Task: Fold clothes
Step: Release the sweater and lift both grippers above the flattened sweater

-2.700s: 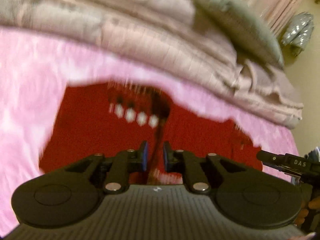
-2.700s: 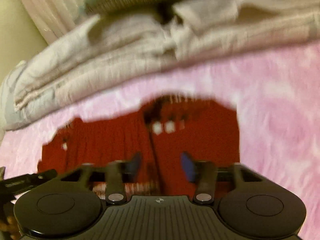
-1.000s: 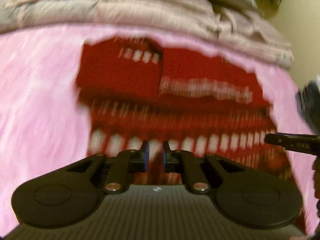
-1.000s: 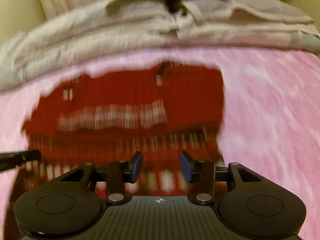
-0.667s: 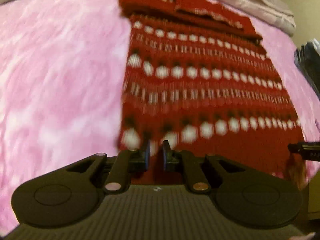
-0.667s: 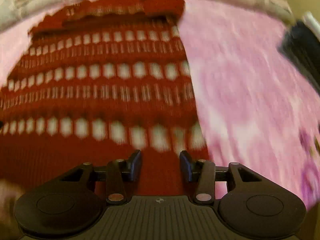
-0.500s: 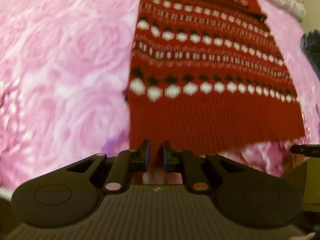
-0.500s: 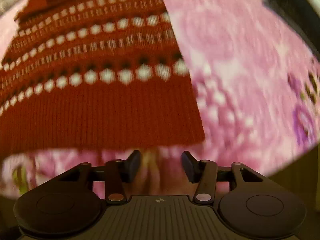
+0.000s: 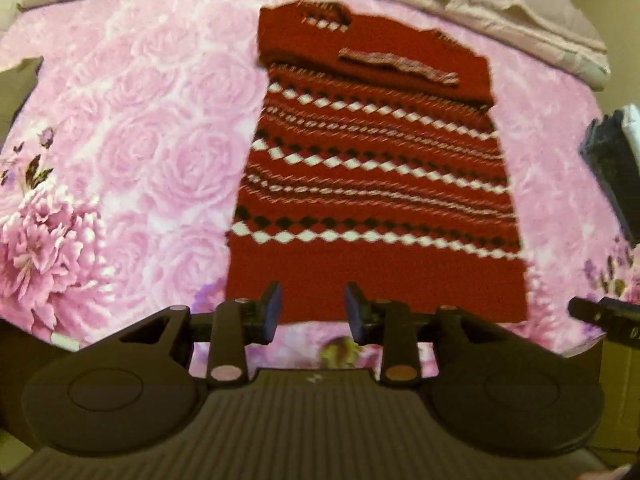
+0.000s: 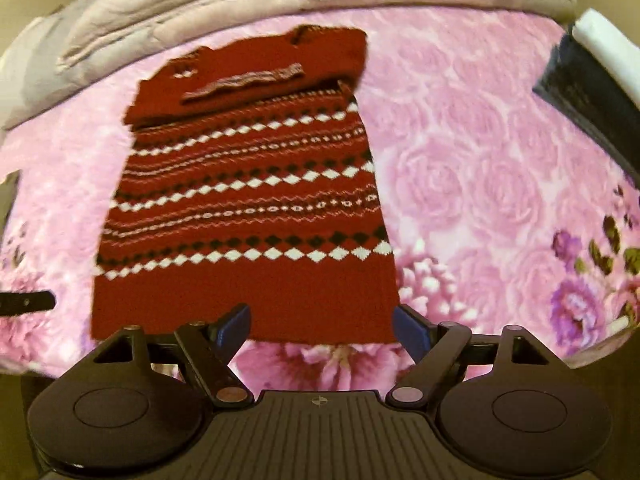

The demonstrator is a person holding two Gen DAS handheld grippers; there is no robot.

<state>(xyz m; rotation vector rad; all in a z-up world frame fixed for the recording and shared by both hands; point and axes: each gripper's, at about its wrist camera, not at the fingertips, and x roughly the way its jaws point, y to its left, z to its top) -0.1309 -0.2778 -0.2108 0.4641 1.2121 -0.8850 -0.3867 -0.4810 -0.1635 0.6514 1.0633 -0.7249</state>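
- Looking steeply down from the left wrist, the left gripper point(image 9: 313, 311) hangs above the near hem of the red patterned sweater point(image 9: 372, 184), which lies flat on the pink floral bedspread point(image 9: 132, 152); its jaws have just been opening, nothing between them.
- Pointing down likewise in the right wrist view, the right gripper point(image 10: 322, 326) hovers over the hem, its jaws just opened wide and empty.

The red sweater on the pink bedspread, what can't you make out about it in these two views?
- red sweater: sleeves not visible, apparently folded under; knit blurred in both views.
- black object: cut off by frame edge, unidentifiable.
- grey bedding: top cropped.
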